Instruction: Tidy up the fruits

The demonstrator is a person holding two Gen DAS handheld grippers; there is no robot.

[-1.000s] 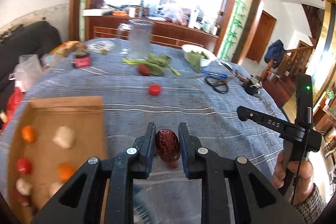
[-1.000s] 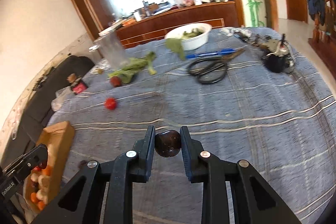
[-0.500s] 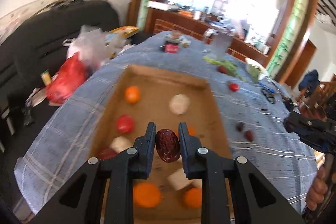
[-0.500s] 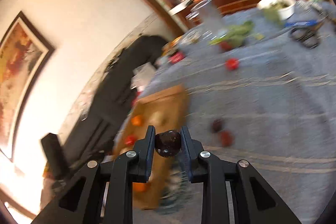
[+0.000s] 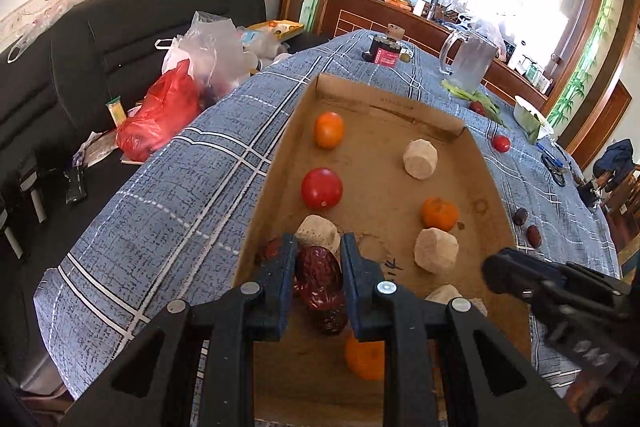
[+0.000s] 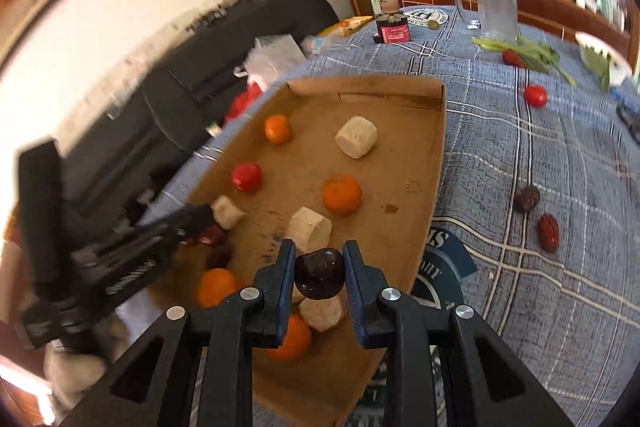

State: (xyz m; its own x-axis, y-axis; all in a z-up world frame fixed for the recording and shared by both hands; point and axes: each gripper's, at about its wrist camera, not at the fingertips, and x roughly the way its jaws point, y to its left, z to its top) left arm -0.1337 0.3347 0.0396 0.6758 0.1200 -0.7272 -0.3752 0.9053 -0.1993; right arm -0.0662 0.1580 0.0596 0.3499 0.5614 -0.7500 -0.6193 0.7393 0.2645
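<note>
- Left wrist view: my left gripper (image 5: 319, 263) pinches a wrinkled red date (image 5: 320, 277) low over the cardboard tray (image 5: 486, 163), beside a white chunk (image 5: 318, 233). I judge release comes next.
- Right wrist view: my right gripper (image 6: 319, 263) clamps a dark date (image 6: 320, 273) above the tray's near end; it needs lowering onto bare cardboard.

Left gripper (image 5: 319, 269) and right gripper (image 6: 320, 269) point forward (jaws clamped, each loaded).

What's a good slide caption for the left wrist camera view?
Left gripper holds a red date over a cardboard tray of oranges, tomato and pale chunks on a blue plaid tablecloth.
</note>
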